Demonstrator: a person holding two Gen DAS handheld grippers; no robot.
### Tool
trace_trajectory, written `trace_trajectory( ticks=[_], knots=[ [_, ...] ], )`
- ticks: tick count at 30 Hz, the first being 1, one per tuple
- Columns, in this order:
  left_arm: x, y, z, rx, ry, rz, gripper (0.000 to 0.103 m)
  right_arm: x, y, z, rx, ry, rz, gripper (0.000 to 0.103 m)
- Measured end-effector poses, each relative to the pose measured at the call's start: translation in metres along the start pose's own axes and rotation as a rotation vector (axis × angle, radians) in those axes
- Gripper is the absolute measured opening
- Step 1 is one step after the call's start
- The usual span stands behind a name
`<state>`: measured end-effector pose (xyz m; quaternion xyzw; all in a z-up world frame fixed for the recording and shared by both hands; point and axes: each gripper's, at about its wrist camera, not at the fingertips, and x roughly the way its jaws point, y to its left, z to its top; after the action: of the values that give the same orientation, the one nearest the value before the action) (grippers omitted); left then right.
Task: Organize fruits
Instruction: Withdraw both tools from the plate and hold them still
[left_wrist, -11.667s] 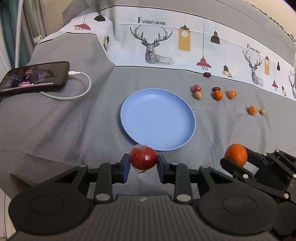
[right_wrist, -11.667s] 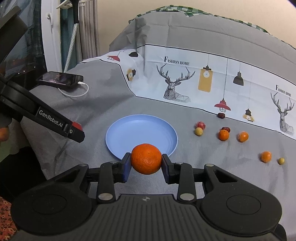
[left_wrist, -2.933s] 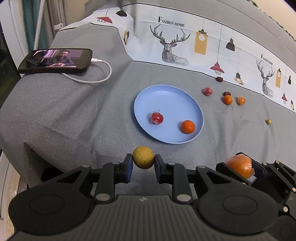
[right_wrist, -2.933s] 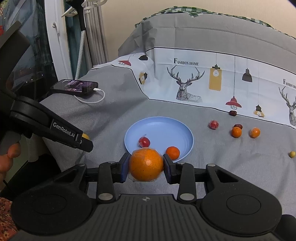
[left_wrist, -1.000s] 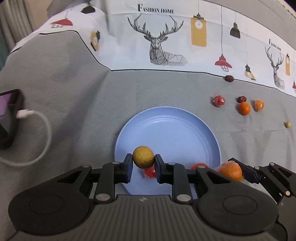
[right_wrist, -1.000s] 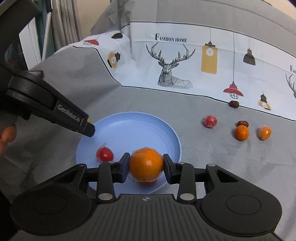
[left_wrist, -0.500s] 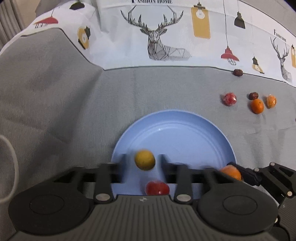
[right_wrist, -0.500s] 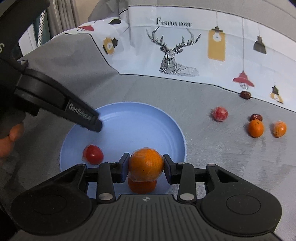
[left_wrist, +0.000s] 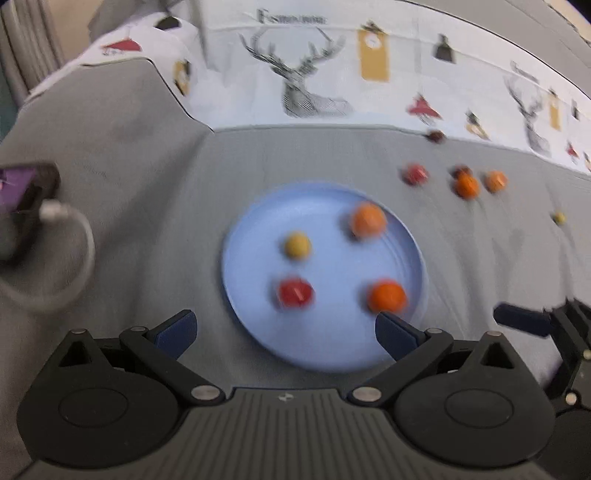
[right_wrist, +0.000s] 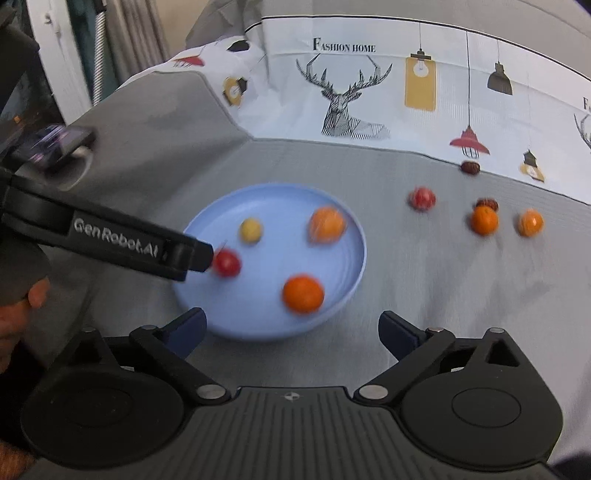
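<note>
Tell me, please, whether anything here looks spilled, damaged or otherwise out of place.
Nothing looks spilled or damaged. Four fruits sit apart on the blue plate. The only stragglers are small fruits on the grey cloth right of it, such as the red one and an orange one.

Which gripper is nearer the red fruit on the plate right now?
Left. The left gripper has a fingertip right beside the red fruit; the right gripper hangs open past the plate's near rim.

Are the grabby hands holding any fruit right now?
No. The left gripper and the right gripper are both open with nothing between their fingers. Four fruits lie loose on the blue plate.
</note>
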<state>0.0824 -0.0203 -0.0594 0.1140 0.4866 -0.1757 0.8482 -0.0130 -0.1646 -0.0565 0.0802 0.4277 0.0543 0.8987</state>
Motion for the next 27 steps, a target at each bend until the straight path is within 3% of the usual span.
trace_trajectory(
  ticks=[4, 9, 16, 27],
  knots=[
    [-0.013, -0.012, -0.024, 0.038, 0.045, -0.016, 0.103, -0.024, 0.008, -0.013, 0.014, -0.019, -0.027, 0.099],
    [-0.046, -0.006, -0.045, -0.036, 0.017, -0.014, 0.103, -0.046, 0.016, -0.019, -0.011, -0.047, -0.027, 0.101],
    [-0.088, 0.008, -0.061, -0.111, -0.053, 0.064, 0.103, -0.077, 0.031, -0.024, -0.056, -0.133, -0.046, 0.102],
    [-0.117, -0.002, -0.07, -0.104, -0.125, 0.087, 0.103, -0.105, 0.041, -0.035, -0.087, -0.197, -0.051, 0.102]
  ],
)
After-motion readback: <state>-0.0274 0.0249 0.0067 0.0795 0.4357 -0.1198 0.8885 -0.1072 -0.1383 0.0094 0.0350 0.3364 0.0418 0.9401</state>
